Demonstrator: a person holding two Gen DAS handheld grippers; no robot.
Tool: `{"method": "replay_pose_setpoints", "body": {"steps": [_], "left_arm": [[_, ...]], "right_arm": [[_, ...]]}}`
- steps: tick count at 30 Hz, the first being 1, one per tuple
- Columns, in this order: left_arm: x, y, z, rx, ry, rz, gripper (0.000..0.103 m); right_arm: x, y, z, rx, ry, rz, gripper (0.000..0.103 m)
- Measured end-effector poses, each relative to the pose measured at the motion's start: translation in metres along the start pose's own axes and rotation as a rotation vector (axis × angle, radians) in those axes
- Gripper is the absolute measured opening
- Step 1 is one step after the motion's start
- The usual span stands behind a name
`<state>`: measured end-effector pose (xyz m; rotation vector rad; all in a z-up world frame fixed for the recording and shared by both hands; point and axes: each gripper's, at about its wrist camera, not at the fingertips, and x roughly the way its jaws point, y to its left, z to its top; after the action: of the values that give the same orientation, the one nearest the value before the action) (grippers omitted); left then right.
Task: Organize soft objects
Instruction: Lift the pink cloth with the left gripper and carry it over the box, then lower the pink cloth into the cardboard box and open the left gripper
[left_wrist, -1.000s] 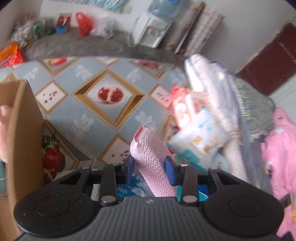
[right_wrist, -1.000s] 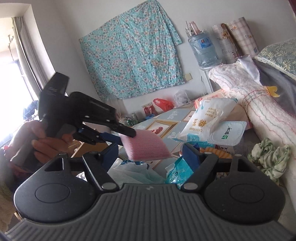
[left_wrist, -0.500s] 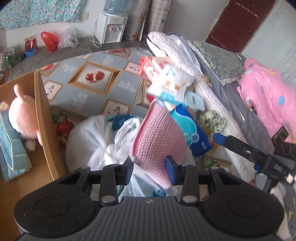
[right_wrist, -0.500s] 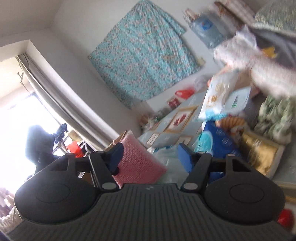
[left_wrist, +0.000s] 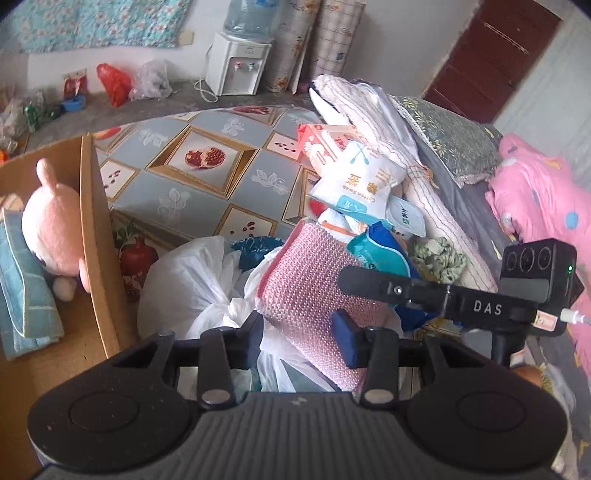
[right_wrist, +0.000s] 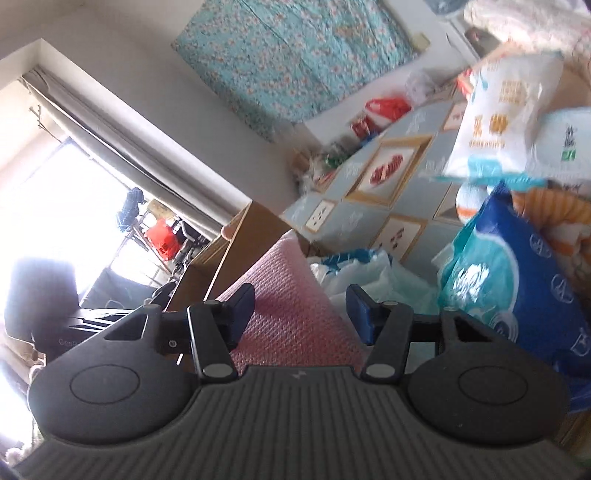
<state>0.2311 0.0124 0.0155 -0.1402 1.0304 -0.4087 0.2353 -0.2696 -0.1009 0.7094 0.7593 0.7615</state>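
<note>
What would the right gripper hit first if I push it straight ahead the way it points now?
The pink knitted cloth already lies between the right gripper's open fingers, so it would likely meet that first; beyond it sit white plastic bags. Depth is unclear.
</note>
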Motion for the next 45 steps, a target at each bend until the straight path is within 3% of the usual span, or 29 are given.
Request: {"method": "replay_pose_setpoints", "body": {"steps": [6, 8, 13, 18, 22, 28, 33, 38, 40, 42, 45], "left_arm": [[-0.017, 0.003, -0.001, -0.041, -0.046, -0.019, 0.033], [-0.031, 0.002, -0.001, -0.045, -0.085, -0.022, 0.029], [-0.079, 0.010, -0.007, -0.064, -0.194, -0.023, 0.029], [-0.126, 0.035, -0.018, -0.105, -0.293, 0.014, 0.029], [-0.149, 0.068, -0.032, -0.174, -0.320, 0.068, 0.029], [-0.142, 0.129, -0.049, -0.297, -0.276, 0.142, 0.027], [-0.101, 0.172, -0.056, -0.361, -0.146, 0.178, 0.028], [-0.076, 0.184, -0.066, -0.395, -0.058, 0.182, 0.029], [-0.072, 0.181, -0.065, -0.393, -0.043, 0.174, 0.036], [-0.071, 0.178, -0.064, -0.392, -0.035, 0.173, 0.050], [-0.061, 0.175, -0.062, -0.398, -0.003, 0.198, 0.057]], "right_arm": [[-0.015, 0.021, 0.001, -0.017, -0.010, 0.003, 0.045], [-0.019, 0.040, 0.004, -0.058, -0.014, 0.006, 0.043], [-0.020, 0.098, 0.006, -0.169, -0.015, 0.035, 0.044], [0.007, 0.149, 0.008, -0.221, 0.047, 0.094, 0.044], [0.051, 0.177, 0.000, -0.232, 0.125, 0.108, 0.044], [0.113, 0.211, -0.025, -0.316, 0.208, 0.035, 0.045], [0.122, 0.218, -0.035, -0.439, 0.169, -0.095, 0.048], [0.093, 0.203, -0.031, -0.410, 0.142, -0.083, 0.048], [0.075, 0.197, -0.028, -0.398, 0.118, -0.074, 0.049], [0.057, 0.188, -0.024, -0.376, 0.094, -0.062, 0.049], [0.031, 0.175, -0.028, -0.339, 0.068, -0.035, 0.050]]}}
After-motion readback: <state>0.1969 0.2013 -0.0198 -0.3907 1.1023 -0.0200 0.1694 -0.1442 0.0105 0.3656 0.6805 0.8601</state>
